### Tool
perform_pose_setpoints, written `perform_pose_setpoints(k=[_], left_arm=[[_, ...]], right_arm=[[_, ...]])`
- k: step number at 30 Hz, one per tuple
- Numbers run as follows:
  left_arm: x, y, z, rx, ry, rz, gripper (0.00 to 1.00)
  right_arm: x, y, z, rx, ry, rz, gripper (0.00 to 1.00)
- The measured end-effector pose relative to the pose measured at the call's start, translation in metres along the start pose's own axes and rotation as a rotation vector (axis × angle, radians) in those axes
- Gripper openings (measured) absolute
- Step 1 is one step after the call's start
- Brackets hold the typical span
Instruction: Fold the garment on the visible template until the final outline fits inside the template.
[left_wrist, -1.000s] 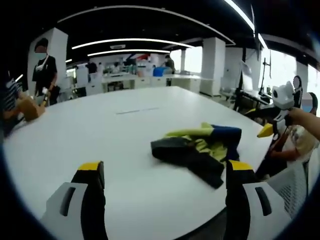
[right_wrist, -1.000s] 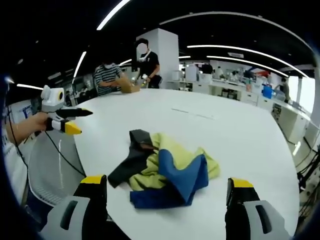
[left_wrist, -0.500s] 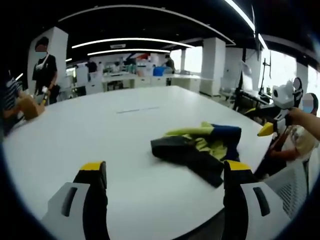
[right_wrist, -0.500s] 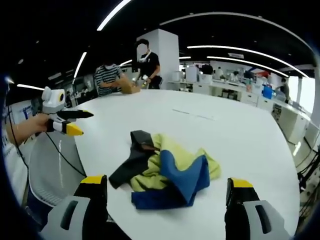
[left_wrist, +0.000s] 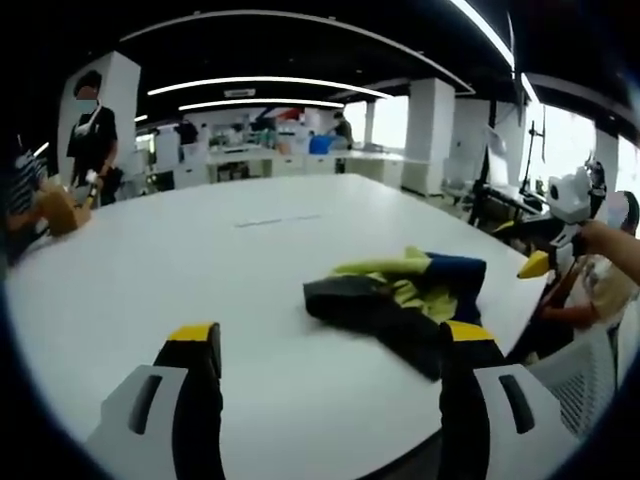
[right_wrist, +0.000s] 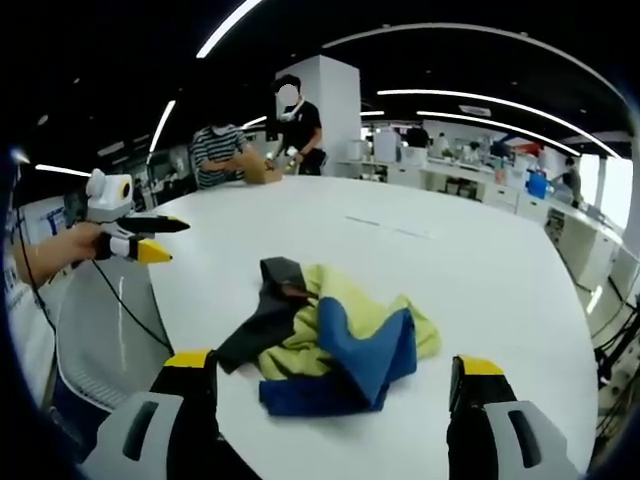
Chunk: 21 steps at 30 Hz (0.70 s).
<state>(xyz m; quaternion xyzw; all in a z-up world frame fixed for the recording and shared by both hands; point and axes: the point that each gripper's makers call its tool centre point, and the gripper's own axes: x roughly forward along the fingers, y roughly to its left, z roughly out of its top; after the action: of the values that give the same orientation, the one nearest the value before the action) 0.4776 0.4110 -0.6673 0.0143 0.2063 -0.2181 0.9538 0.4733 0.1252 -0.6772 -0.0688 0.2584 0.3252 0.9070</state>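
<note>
Garment (right_wrist: 330, 340) crumpled on table (right_wrist: 480, 270), ahead of right claw (right_wrist: 330, 385), untouched.

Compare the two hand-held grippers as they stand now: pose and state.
The left hand-held gripper hangs beyond the table's edge, its tips close together as seen from the right gripper view; the right hand-held gripper has its jaws wide apart, framing the crumpled garment. In its own view the left is wide open too. Both are empty and clear of the garment.
</note>
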Motion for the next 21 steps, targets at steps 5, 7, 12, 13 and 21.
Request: perform_pose_setpoints(k=[5,7,12,13,21], left_arm=[[0.004,0.005,0.001,0.025,0.01,-0.004,0.82],[0.007,0.004,0.002,0.033,0.013,-0.014,0.81],[0.014,-0.004,0.006,0.038,0.017,-0.061,0.73],[0.016,-0.007,0.007,0.037,0.018,-0.076,0.69],[0.034,-0.019,0.007,0.105,0.049,-0.124,0.6]], right_arm=[[0.002,-0.002,0.005,0.004,-0.009,0.01,0.93],[0.004,-0.001,0.006,0.01,-0.012,0.021,0.91],[0.009,0.002,0.005,-0.003,0.007,0.055,0.83],[0.01,0.003,0.005,-0.003,0.009,0.061,0.81],[0.025,0.005,-0.002,-0.059,0.057,0.094,0.59]])
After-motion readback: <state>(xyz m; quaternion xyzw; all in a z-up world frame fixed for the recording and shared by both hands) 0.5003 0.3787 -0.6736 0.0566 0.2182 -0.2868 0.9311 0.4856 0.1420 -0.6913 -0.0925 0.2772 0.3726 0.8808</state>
